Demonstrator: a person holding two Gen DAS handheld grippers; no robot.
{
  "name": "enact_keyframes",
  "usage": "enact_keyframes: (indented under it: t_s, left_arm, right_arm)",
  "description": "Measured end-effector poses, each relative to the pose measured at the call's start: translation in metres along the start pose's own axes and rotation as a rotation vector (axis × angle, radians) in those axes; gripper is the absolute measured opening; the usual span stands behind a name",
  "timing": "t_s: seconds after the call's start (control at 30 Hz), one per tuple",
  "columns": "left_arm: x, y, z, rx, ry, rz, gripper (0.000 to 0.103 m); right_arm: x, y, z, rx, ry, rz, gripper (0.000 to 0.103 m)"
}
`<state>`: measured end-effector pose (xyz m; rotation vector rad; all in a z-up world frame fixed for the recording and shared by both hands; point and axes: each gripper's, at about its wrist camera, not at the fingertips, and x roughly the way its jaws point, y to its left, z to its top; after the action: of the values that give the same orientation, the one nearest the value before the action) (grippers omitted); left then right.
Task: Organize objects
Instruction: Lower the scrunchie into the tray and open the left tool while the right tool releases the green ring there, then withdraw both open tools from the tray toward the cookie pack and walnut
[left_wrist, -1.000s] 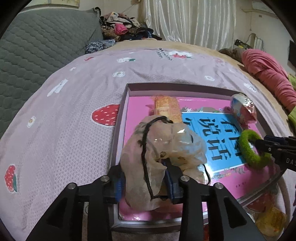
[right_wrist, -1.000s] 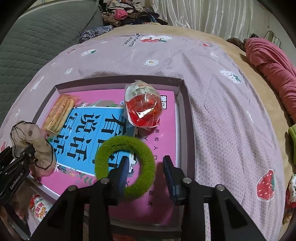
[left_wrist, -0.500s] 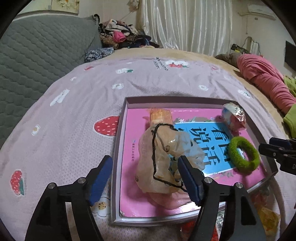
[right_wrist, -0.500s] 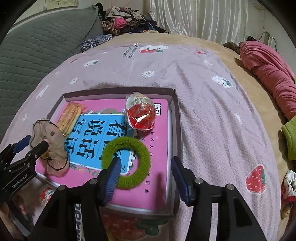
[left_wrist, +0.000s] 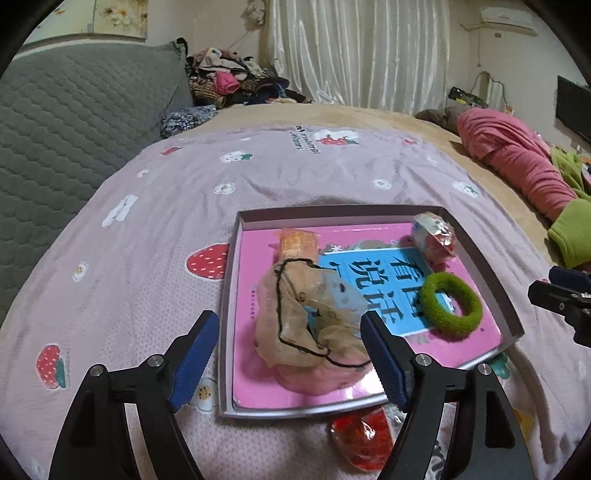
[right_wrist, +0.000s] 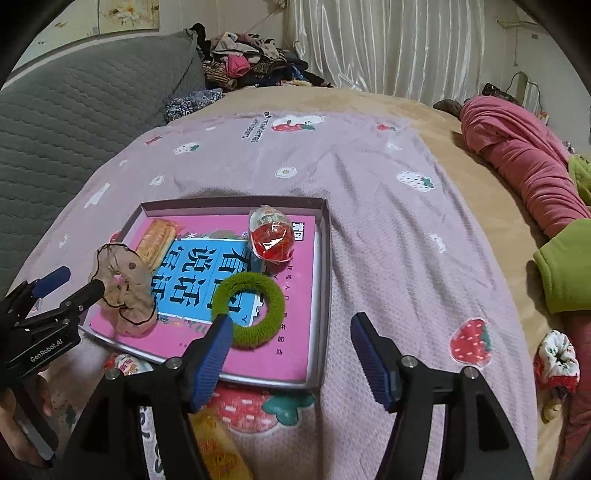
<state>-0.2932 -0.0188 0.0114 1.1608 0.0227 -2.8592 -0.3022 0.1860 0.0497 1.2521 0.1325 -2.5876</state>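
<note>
**A:** My left gripper (left_wrist: 288, 354) is opening, its jaws wide and empty; the beige sheer scrunchie (left_wrist: 306, 325) lies loose between them on the pink book in the tray (left_wrist: 513, 325). My right gripper (right_wrist: 291, 358) is opening too, with nothing in it, and the green scrunchie (right_wrist: 251, 314) sits just ahead of its left finger, also on the book.

**B:** So what's in the tray?

**A:** Both scrunchies, a wrapped biscuit (right_wrist: 157, 240) and a red snack packet (right_wrist: 271, 238).

**B:** And what's left?

**A:** I'd say several things: a red packet (left_wrist: 364, 443) and a yellow packet (right_wrist: 218, 443) lie on the blanket near the tray's front rim, and a strawberry-print scrunchie (right_wrist: 556, 362) sits well apart at my right.
</note>
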Motion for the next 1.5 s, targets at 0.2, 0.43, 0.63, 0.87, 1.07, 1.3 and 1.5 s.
enact_keyframes:
  t_s: [0.2,0.43,0.63,0.87,1.07,1.3,1.5]
  left_arm:
    - [-0.017,-0.004,-0.004,0.02,-0.001,0.011,0.08]
    - [-0.036,-0.001,-0.01,0.018,-0.014,0.023,0.08]
    - [-0.049,-0.003,-0.021,0.027,-0.009,0.017,0.08]
    - [-0.053,-0.006,-0.037,0.022,0.023,-0.051,0.08]
    - [-0.054,0.001,-0.046,0.006,0.05,-0.031,0.08]
    - [-0.08,0.0,-0.05,0.001,0.047,-0.021,0.08]
    - [-0.115,-0.004,-0.053,0.012,0.022,-0.023,0.08]
  right_arm:
    - [-0.017,0.0,-0.007,0.0,-0.013,0.003,0.068]
    - [-0.036,0.005,-0.018,-0.019,-0.019,0.005,0.068]
    - [-0.054,0.007,-0.028,-0.033,-0.027,0.009,0.069]
    - [-0.069,0.01,-0.035,-0.051,-0.038,0.015,0.07]
    - [-0.074,0.012,-0.037,-0.045,-0.044,0.029,0.07]
    - [-0.088,0.018,-0.046,-0.048,-0.048,0.055,0.07]
    - [-0.111,0.017,-0.058,-0.038,-0.061,0.066,0.07]
